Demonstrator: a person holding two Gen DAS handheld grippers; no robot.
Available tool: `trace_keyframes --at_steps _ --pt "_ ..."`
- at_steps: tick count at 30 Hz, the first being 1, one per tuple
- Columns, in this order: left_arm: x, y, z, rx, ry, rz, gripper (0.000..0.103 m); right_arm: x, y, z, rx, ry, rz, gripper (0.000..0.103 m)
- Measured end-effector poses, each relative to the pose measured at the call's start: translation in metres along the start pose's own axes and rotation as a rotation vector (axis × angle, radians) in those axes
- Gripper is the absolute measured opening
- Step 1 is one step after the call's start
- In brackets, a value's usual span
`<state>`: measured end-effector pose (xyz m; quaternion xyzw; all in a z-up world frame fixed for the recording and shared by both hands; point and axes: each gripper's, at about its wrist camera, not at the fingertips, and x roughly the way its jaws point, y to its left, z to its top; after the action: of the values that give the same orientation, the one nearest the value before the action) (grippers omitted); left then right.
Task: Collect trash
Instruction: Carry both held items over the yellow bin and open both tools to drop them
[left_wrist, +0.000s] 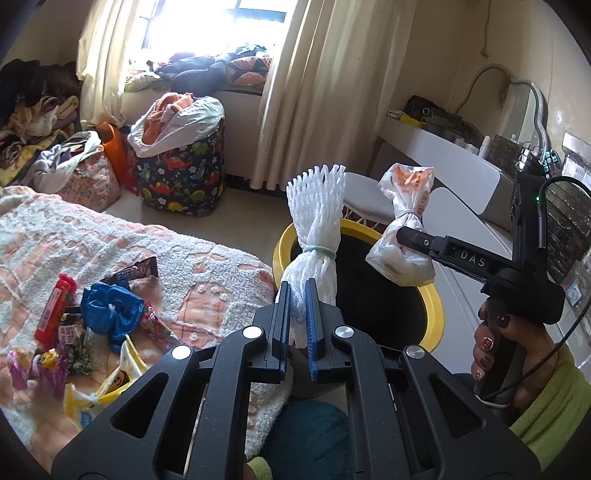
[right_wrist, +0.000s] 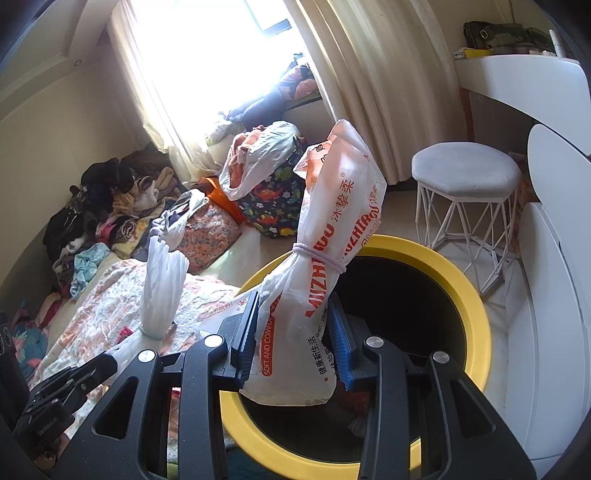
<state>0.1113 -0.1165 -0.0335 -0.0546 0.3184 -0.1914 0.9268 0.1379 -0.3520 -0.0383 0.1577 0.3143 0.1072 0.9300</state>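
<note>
The left gripper (left_wrist: 299, 314), tilted downward at lower centre, clamps a white foam net (left_wrist: 316, 236) beside the yellow bin (left_wrist: 432, 314). The right gripper (right_wrist: 295, 332) pinches a plastic bag (right_wrist: 332, 236) reading "SOFT AND COMFO" over the bin's mouth.

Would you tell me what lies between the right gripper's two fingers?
The tied white-and-orange plastic bag is pinched between the right gripper fingers, above the yellow-rimmed bin, as the right wrist view shows.
</note>
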Motion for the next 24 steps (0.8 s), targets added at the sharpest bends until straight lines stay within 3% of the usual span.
trace_keyframes --at_steps 14,24 --pt "0.031 -0.017 -0.002 0.033 0.052 -0.030 0.004 0.010 -0.029 -0.003 0.056 0.045 -0.060 0.034" --pt "0.057 -0.021 0.006 0.020 0.078 -0.012 0.004 0.022 -0.044 -0.009 0.083 0.100 -0.073 0.034"
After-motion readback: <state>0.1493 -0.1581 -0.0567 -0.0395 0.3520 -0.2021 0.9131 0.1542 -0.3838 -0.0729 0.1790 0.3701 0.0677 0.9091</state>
